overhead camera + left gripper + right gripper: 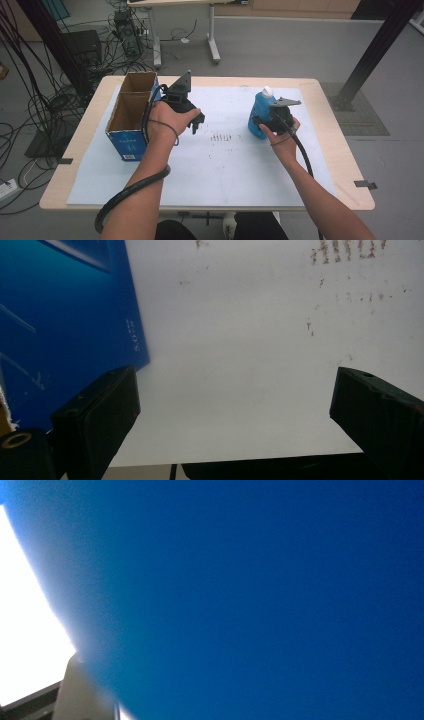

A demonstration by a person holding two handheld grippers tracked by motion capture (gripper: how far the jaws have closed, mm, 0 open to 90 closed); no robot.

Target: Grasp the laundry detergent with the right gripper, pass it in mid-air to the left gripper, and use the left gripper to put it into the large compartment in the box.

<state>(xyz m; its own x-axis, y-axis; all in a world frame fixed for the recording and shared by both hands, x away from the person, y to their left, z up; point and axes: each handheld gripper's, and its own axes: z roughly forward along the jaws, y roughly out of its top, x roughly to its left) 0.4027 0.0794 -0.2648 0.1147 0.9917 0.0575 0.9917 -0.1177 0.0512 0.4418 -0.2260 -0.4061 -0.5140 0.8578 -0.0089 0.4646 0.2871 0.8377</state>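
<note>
A blue bottle (258,116) with a white cap is seen upright on the white sheet (220,165), right of centre, with the right gripper (261,121) brought against its side. In the right gripper view the blue bottle wall (260,595) sits so close ahead of the jaws that the pads themselves are hidden; from the high view the bottle body appears to lie between the jaws, yet whether the pads actually press on it cannot be told. The grasp is therefore judged to be at its start: the bottle is reached and bracketed but not lifted, its base apparently on the sheet. The left gripper (235,410) is held apart from the bottle, its jaws spread wide and empty over bare sheet, as seen in the left gripper view. Just outside its left jaw stands the blue face of an open cardboard box (65,325), seen in the high view (131,116) at the left edge of the sheet with two empty compartments. Remaining work is judged to be a firm grip, a lift, and probably transfer towards the box; nothing has yet been placed inside it.
</note>
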